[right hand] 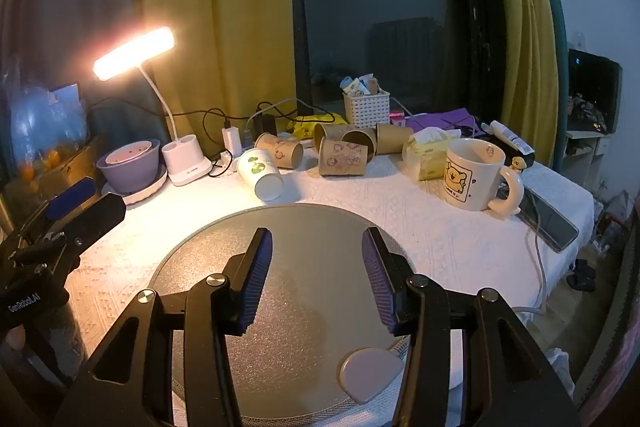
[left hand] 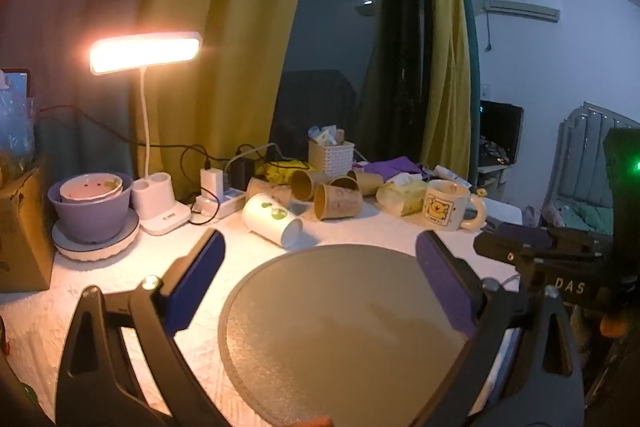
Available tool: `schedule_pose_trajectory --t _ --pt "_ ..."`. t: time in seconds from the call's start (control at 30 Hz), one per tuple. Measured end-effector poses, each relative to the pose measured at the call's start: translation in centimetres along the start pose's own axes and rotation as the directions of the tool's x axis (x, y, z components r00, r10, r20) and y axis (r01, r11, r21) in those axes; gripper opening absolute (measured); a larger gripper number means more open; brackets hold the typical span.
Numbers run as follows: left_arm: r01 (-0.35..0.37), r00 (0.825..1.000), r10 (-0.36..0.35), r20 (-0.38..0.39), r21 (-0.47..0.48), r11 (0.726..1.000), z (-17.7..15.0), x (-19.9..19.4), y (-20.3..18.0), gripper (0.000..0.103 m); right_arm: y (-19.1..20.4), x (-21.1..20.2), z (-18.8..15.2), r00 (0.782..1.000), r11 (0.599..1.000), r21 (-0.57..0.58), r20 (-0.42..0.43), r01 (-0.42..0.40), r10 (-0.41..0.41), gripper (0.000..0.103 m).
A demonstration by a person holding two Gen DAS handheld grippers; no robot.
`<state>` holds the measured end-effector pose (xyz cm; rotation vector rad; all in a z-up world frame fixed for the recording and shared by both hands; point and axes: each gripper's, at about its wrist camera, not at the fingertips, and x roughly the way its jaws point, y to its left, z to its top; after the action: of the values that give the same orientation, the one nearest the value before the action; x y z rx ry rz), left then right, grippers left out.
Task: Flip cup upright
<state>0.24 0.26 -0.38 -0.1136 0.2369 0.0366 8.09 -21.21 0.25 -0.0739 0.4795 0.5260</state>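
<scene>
1. The left gripper hangs over a round grey mat, its blue-padded fingers spread wide with nothing between them.
2. Just past the mat's far edge a white cup with green spots lies on its side on the white tablecloth.
3. Behind it several brown paper cups lie tipped over.
4. A bear mug stands upright to the right.
5. A lit desk lamp glows on the left, beside a purple bowl.

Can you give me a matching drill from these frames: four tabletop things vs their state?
1. white paper cup
2. mug
3. desk lamp
4. left gripper

a. upright, handle to the right
b. switched on
c. lying on its side
d. open, empty, above the round mat

Pairs: 1-c, 2-a, 3-b, 4-d
</scene>
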Motion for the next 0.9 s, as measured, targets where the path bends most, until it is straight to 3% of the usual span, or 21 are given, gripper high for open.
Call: schedule_pose_trajectory --t 0.9 --pt "0.000 1.000 0.000 -0.009 -0.005 1.000 -0.27 0.30 0.08 0.097 0.08 -0.32 0.01 1.000 1.000 -0.001 -0.002 -0.002 0.002 0.049"
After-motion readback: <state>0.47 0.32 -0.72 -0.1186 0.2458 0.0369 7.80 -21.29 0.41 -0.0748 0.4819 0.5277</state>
